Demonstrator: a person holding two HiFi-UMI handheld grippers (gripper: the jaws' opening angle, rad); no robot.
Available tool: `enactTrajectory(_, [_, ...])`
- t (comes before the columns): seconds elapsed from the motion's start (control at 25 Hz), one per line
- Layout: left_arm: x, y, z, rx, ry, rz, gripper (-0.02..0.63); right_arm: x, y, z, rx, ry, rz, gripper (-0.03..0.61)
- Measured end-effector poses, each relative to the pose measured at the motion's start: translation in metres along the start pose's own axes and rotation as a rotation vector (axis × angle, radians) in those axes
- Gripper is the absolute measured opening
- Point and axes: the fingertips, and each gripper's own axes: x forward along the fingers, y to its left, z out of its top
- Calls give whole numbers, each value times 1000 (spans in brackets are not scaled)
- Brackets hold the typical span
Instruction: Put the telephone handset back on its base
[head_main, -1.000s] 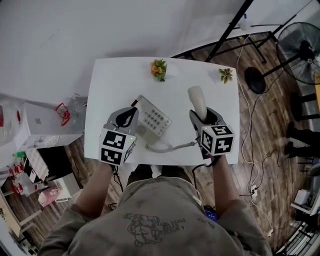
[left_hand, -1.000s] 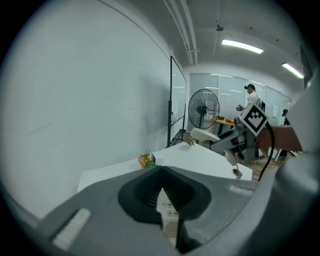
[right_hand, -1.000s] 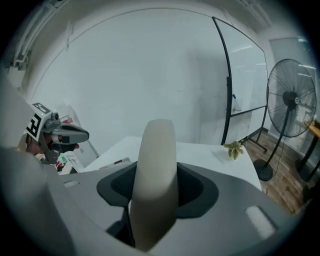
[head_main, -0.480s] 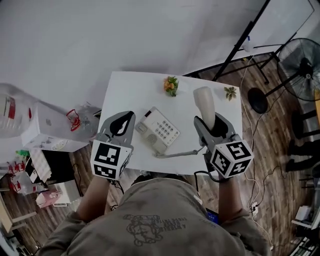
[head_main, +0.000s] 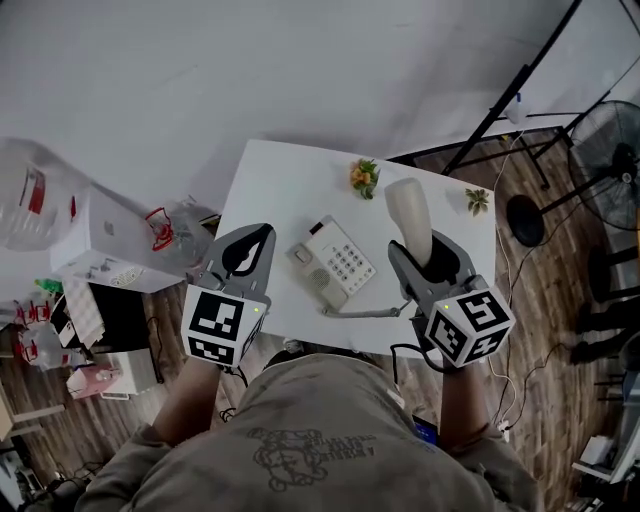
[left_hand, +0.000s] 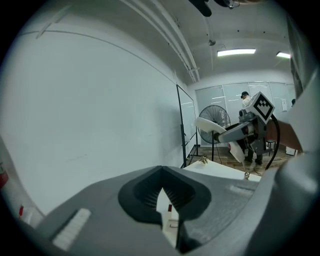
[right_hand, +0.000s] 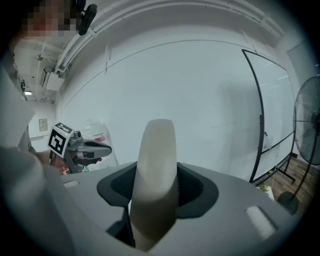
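From the head view, the telephone base (head_main: 335, 265) sits in the middle of the white table (head_main: 270, 190). The handset (head_main: 410, 210) is above the table's right part, clamped in the right gripper (head_main: 425, 255), and its cord (head_main: 365, 312) runs to the base. Two small plants (head_main: 364, 177) stand at the far edge; their pots are too small to make out.

In the left gripper view, the left gripper (left_hand: 161, 171) has its jaws together with nothing between them.

In the right gripper view, both jaws press on the handset.

I'm in a lab-like workroom: bare white wall (head_main: 300, 60), wood floor (head_main: 560, 300), black stand (head_main: 521, 80), pedestal fan (head_main: 612, 150), ceiling strip lights (left_hand: 236, 51).
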Motion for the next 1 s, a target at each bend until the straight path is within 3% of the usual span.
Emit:
enactTrajectory(0.24, [-1, 13, -27, -10, 51, 36, 0, 47, 26, -29, -10, 76, 111, 239])
enactTrajectory(0.48, [-1, 20, -74, -69, 136, 62, 0, 94, 46, -89, -37, 215, 196, 239])
enactTrajectory(1.0, [-1, 16, -177, -187, 294, 80, 0, 151, 62, -233, -154, 465, 235, 238])
